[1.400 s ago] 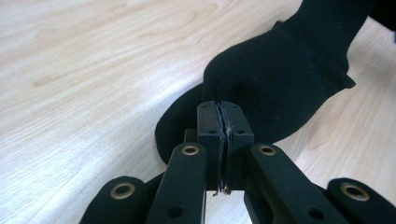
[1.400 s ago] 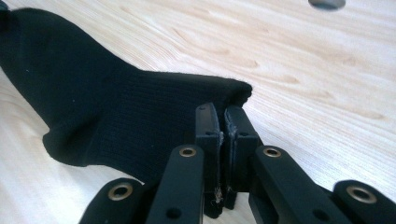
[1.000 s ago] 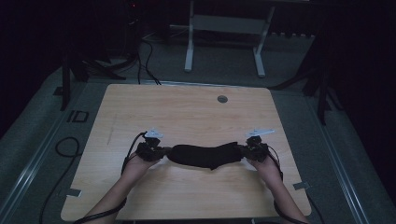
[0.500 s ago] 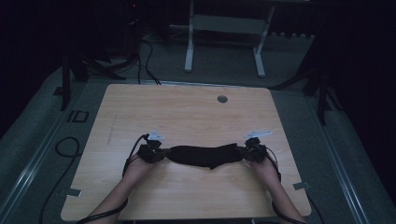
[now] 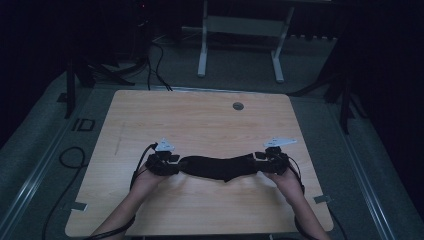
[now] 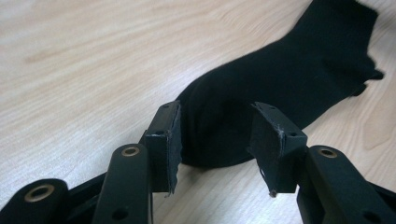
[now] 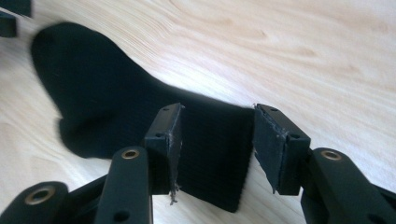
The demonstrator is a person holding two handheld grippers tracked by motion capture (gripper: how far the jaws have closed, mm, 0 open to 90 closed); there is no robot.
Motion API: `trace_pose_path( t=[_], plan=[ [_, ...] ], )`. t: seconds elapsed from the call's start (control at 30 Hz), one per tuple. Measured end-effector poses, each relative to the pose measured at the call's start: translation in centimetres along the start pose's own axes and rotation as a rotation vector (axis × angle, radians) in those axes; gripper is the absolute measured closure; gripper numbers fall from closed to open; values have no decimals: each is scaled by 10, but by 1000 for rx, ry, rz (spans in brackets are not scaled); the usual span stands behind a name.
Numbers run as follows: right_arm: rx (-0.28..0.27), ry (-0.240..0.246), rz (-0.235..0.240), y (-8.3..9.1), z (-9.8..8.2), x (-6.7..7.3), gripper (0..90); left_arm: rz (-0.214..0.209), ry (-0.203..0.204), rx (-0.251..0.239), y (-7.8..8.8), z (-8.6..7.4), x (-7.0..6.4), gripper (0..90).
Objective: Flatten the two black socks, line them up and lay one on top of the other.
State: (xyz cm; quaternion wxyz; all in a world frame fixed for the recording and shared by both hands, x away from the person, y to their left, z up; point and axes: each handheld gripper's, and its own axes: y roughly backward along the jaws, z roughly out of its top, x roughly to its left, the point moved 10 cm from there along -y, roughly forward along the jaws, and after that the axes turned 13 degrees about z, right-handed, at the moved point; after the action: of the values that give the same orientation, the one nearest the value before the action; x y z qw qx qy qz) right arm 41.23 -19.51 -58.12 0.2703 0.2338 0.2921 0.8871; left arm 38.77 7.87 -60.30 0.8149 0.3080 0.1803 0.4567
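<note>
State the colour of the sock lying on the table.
Plain black knitted sock, no pattern; clearest in the left gripper view.

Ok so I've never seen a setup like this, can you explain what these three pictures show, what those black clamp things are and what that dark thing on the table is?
A person sits at a wooden table and holds a hand-held gripper in each hand: the left gripper and the right gripper. One picture comes from a camera above the table. The other two come from small cameras riding on each gripper, looking along its two black fingers.

Between the grippers lies a black sock, stretched out flat. One end lies between the left gripper's fingers, the other end between the right gripper's fingers. Both grippers have just been opening, so the sock rests on the table, let go rather than held.
</note>
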Motion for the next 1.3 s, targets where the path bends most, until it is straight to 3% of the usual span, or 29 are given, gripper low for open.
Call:
trace_pose_path(
  t=[0.1, 0.2, 0.27, 0.33, 0.43, 0.67, 0.73, 0.9, 1.13, 1.2, 1.3],
  plan=[
    [-9, 28, 19, -1, 1, 13, 619, -1, -16, -28, 5, 2, -6, 557],
    [11, 53, 19, -10, -6, 18, 809, 19, -12, -35, 5, 1, -9, 680],
    [49, 56, 6, -19, -16, 16, 896, 2, 8, -47, 4, 1, -10, 800],
    [79, 43, 6, -29, -25, 15, 898, -21, 3, -44, 2, -1, -14, 879],
    [109, 44, 6, -38, -34, 14, 899, -26, -45, -14, -7, -7, -22, 897],
    [103, 41, 33, -39, -33, 12, 896, -4, -48, 38, -28, -18, -21, 897],
    [98, 31, 42, -40, -32, 11, 896, -10, -33, 38, -28, -18, -17, 897],
    [93, 37, 44, -46, -26, 8, 895, 24, -34, 46, -27, -18, -7, 896],
    [101, 36, 54, -53, -19, 9, 858, 11, -3, 46, -26, -19, -1, 894],
    [101, 30, 64, -53, -18, 10, 835, 3, -1, 40, -24, -17, -2, 869],
    [92, 40, 77, -49, -16, 15, 727, -3, 3, -7, -17, -11, -5, 619]
  ],
)
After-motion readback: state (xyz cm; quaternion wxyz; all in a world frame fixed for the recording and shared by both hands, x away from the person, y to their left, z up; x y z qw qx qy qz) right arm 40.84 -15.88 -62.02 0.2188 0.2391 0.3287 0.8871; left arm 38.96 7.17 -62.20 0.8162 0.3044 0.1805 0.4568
